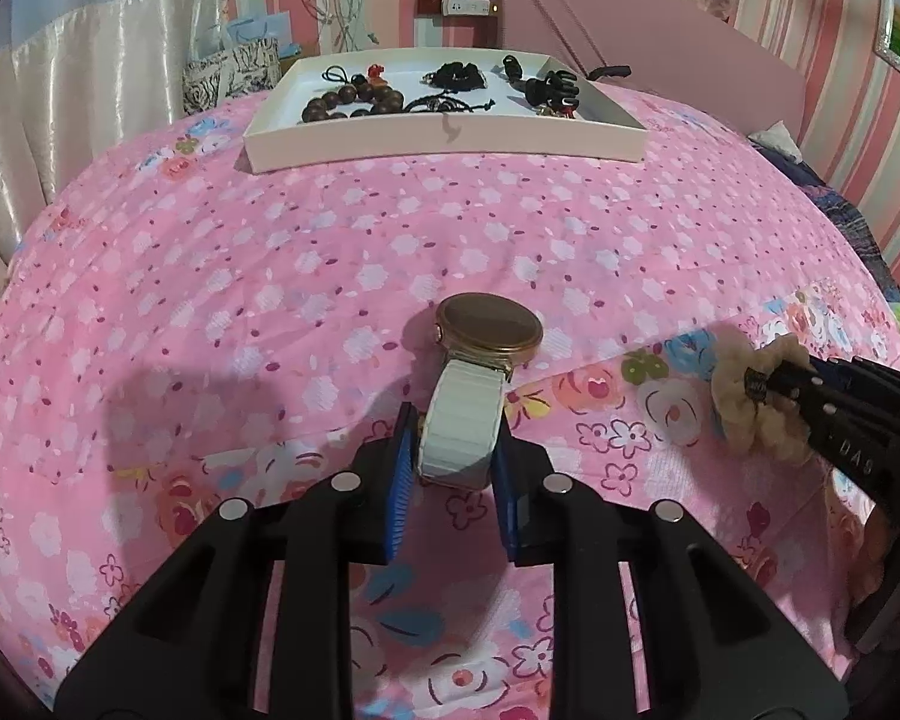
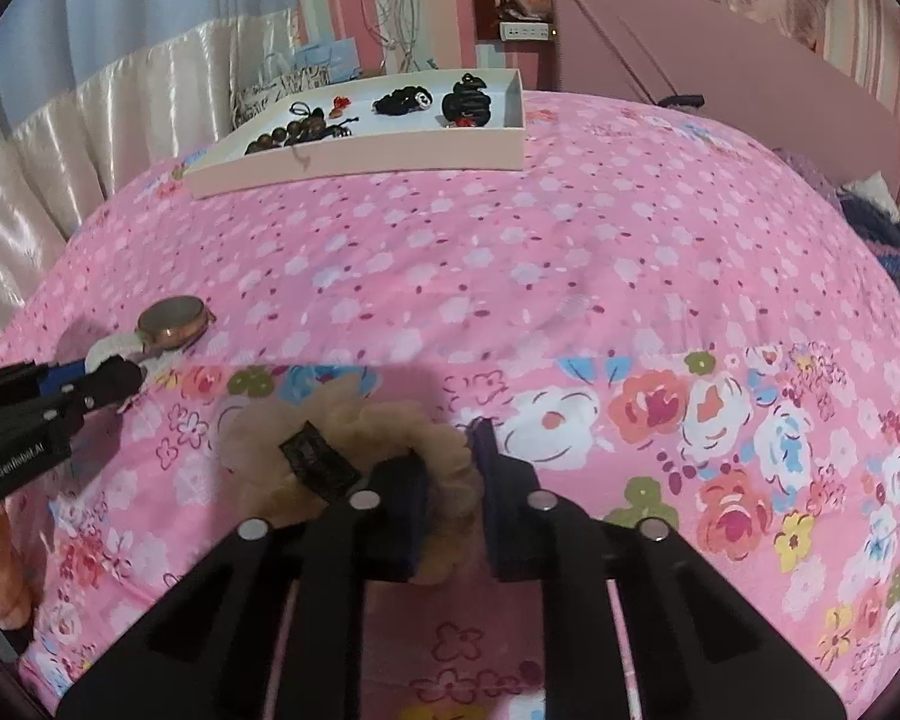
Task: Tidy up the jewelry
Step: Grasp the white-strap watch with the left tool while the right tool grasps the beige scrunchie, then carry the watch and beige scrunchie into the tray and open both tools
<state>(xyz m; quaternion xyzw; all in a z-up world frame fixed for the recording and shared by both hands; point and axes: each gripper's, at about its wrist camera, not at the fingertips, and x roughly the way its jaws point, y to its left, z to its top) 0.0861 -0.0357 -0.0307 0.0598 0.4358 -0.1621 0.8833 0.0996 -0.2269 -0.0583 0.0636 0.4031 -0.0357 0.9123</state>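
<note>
Left gripper (image 1: 455,450): you are clamping the watch (image 1: 477,381) by its white strap, mid-bedspread (image 1: 330,252) | Right gripper (image 2: 450,498): you are pinching the beige scrunchie (image 2: 354,432) nearby | Both are gripped for carrying to the tray (image 1: 444,147) at the far edge.

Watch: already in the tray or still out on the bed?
Out. The watch lies on the bedspread, strap pinched by the left gripper, well short of the tray.
</note>
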